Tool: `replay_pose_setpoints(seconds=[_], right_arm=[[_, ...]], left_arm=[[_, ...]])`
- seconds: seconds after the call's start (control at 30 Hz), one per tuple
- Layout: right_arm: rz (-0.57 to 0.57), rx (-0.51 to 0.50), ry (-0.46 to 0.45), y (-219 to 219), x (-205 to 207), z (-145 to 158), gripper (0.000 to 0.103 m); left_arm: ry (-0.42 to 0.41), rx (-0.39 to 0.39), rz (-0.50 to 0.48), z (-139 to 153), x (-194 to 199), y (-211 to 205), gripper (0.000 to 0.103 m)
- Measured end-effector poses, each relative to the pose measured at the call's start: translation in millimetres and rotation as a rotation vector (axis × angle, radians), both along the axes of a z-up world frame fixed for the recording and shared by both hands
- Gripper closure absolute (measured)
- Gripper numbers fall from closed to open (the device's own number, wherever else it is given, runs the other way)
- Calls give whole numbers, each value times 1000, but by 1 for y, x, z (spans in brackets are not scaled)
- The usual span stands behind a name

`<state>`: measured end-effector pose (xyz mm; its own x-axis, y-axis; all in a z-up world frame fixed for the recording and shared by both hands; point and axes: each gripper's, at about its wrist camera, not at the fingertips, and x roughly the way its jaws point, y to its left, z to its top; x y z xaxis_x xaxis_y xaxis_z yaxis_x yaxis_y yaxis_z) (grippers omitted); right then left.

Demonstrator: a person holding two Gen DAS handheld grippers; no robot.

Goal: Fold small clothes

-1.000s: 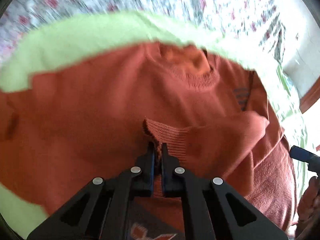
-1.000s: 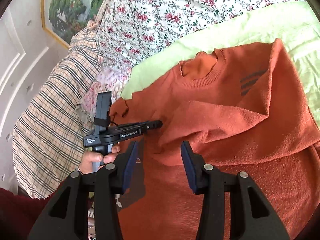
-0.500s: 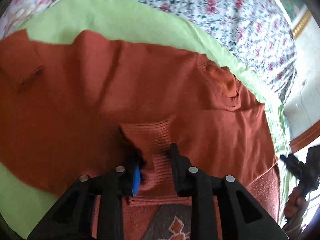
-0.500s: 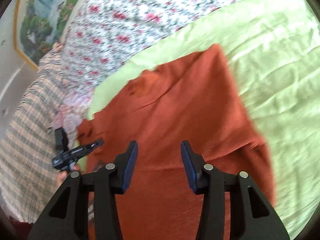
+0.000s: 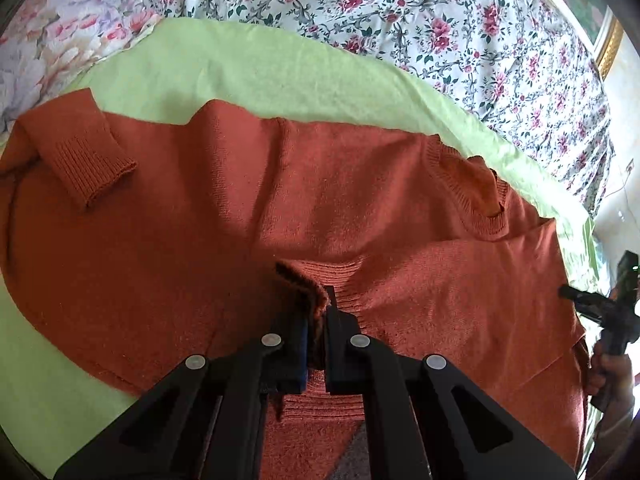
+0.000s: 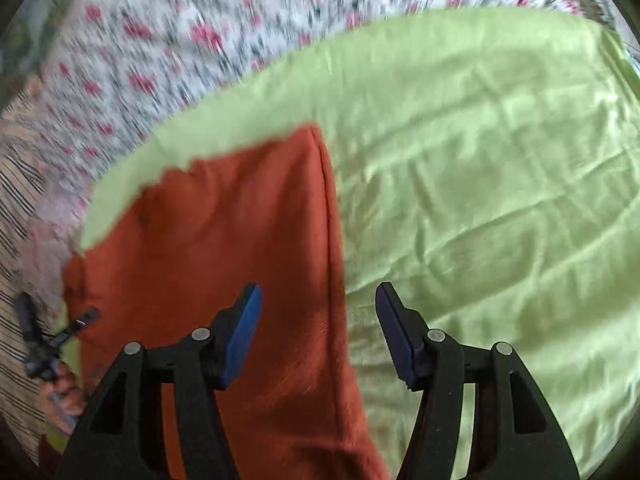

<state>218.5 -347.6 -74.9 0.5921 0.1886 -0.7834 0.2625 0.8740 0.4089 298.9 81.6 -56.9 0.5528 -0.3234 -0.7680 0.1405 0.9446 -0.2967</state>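
A rust-orange knit sweater [image 5: 224, 240] lies spread on a light green sheet [image 5: 248, 68]. My left gripper [image 5: 318, 320] is shut on a ribbed sleeve cuff [image 5: 308, 284] folded over the sweater's middle. The other sleeve's cuff [image 5: 92, 164] lies folded in at the left. The neck opening [image 5: 476, 188] is at the right. In the right wrist view my right gripper [image 6: 318, 312] is open and empty above the sweater's straight right edge [image 6: 332, 240]; this view is motion-blurred. The sweater [image 6: 224, 240] fills its left half.
A floral bedspread [image 5: 400, 12] lies beyond the green sheet [image 6: 480, 184]. A plaid pillow [image 6: 16, 200] sits at the far left of the right wrist view. The right gripper also shows at the right edge of the left wrist view [image 5: 588, 308].
My left gripper opened briefly, then closed again on the sleeve cuff at the sweater's middle. My right gripper swung right, from over the sweater's middle to its right edge, staying open.
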Motion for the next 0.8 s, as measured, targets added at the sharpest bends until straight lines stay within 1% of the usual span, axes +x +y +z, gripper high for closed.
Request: replay_pose_setpoints(seconds=[0.03,0.07,0.1,0.13,0.17,0.2,0.27,0.33,0.37,0.4,0.47,0.5,0.53,0.57,0.6,0.63,0.67,0.7,0.73,0.77,0.8], right_arm=[[8,-11,23,2,5,-8,44],[16,-30,20,4,7,-11,54],[28,-53,4,6,8,-9,92],[40,-20,-4,3,8,-7,92],[18,15,-34,-3,3,-2,93],[-5,18,-67,-10,-3,5,93],[-37,23,-91,-18,-11,8,93],[-56,37,-62,-24,-12,-6,93],[-62,40,-48,-24,-11,-12,93],[-66,44,-32,-25,-11,-20,93],[-73,53,-37,-26,-14,-23,92],[-84,34,-28,-25,-14,-19,90],[-104,-9,-26,-24,-16,-12,88],[-121,-64,-42,-18,-21,-1,85],[-116,-98,-85,-8,-30,14,84],[-86,-93,-106,1,-31,21,83],[-32,-86,-113,12,-32,26,82],[14,-93,-91,23,-31,24,81],[35,-99,-48,30,-29,14,81],[30,-104,-8,29,-28,4,82],[15,-81,9,24,-29,-4,82]], left_arm=[[1,2,0,1,0,0,100],[-2,4,-2,3,-1,2,100],[-20,6,-11,8,-2,-1,100],[-39,3,-27,14,-2,-5,100],[-60,-1,-44,19,-3,-10,100],[-80,11,-57,22,-3,-17,100],[-81,58,-67,18,1,-28,100],[-53,87,-63,5,8,-32,100],[-33,88,-57,-1,11,-31,100],[-18,73,-54,-5,13,-28,100],[-23,57,-51,-3,13,-24,99],[-30,65,-52,-1,12,-25,99],[-36,79,-54,-1,11,-27,99],[-35,90,-55,-3,10,-29,99],[-33,104,-55,-5,10,-31,99],[-35,111,-56,-5,10,-31,99],[-33,113,-54,-6,9,-31,98],[-28,109,-50,-6,8,-29,97],[-25,106,-46,-5,5,-26,96],[-22,112,-41,-4,3,-24,95],[-21,128,-32,-2,-2,-17,91]])
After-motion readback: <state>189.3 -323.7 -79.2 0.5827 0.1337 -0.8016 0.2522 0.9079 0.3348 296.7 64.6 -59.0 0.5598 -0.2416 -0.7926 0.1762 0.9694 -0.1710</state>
